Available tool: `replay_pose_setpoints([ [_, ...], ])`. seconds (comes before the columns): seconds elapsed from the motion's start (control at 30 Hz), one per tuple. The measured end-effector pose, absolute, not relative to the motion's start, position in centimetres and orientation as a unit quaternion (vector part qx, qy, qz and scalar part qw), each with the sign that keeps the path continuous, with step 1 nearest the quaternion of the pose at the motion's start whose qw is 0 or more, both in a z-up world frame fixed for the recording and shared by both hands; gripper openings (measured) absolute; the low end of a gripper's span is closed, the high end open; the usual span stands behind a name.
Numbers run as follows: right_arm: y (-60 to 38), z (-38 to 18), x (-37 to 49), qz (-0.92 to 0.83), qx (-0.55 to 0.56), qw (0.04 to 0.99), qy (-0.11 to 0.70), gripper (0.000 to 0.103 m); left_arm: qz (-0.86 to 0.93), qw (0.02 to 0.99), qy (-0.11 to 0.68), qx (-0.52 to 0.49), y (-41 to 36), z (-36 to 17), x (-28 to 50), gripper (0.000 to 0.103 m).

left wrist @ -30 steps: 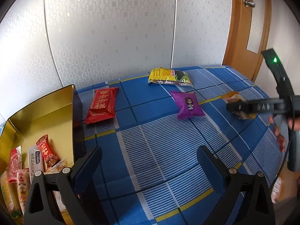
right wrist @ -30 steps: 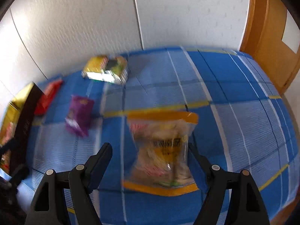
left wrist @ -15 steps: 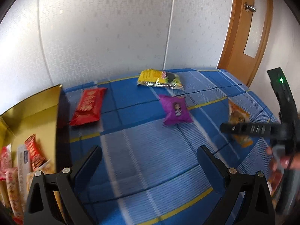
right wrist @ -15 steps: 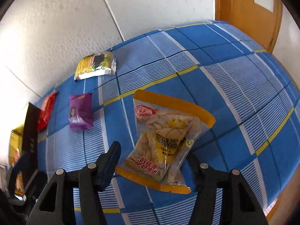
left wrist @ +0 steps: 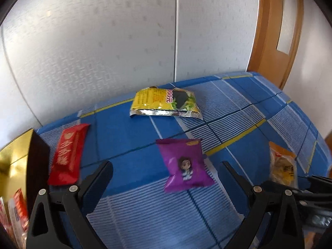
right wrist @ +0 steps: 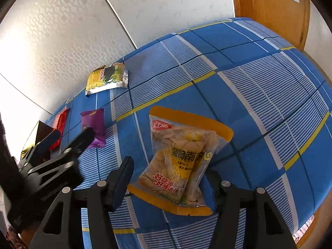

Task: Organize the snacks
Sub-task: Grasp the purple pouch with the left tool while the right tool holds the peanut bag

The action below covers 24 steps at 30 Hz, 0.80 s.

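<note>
An orange-edged clear snack bag (right wrist: 182, 161) lies on the blue checked cloth, its near end between the open fingers of my right gripper (right wrist: 170, 176). The same bag shows at the right in the left wrist view (left wrist: 283, 168). A purple packet (left wrist: 185, 164) lies just ahead of my open, empty left gripper (left wrist: 166, 174). A red packet (left wrist: 68, 153) and a yellow-green packet (left wrist: 165, 103) lie farther back. A gold box (left wrist: 14, 161) holding several snacks stands at the left edge.
White panelled wall runs behind the table. A wooden door (left wrist: 276, 31) stands at the back right. The table's right edge drops off near the orange bag. My left gripper shows at the left of the right wrist view (right wrist: 68, 145).
My left gripper has moved forward and right toward the purple packet. My right gripper has come lower and closer, so the orange bag now lies between its fingers.
</note>
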State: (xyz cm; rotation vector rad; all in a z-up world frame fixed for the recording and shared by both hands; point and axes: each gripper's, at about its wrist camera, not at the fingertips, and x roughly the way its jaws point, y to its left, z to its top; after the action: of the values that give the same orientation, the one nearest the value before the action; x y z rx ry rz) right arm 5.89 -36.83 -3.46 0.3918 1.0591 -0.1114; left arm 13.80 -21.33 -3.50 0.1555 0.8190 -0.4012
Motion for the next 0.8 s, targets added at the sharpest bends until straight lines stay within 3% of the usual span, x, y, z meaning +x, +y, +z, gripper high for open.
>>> replay_pose_setpoints([
  [0.1,-36.9,-3.4,5.8,-0.054,0.187,0.842,0.503,0.061,-0.198,0.89,0.402,0.083,-22.1,-4.3,14.3,0.095],
  [0.27,-36.4,-3.4,6.1,-0.057,0.173,0.843,0.505,0.061,-0.204,0.877,0.427,0.082,-22.0,-5.6,14.9,0.058],
  [0.33,-36.4,-3.5,6.2,-0.057,0.174,0.844,0.505,0.061,-0.209,0.88,0.419,0.077,-21.7,-5.6,14.7,0.049],
  [0.53,-36.3,-3.5,6.5,-0.059,0.174,0.844,0.503,0.061,-0.226,0.882,0.395,0.122,-21.5,-5.4,13.0,0.041],
  [0.8,-35.6,-3.6,6.9,-0.06,0.162,0.847,0.502,0.061,-0.216,0.886,0.389,0.132,-19.7,-5.5,10.1,0.04],
])
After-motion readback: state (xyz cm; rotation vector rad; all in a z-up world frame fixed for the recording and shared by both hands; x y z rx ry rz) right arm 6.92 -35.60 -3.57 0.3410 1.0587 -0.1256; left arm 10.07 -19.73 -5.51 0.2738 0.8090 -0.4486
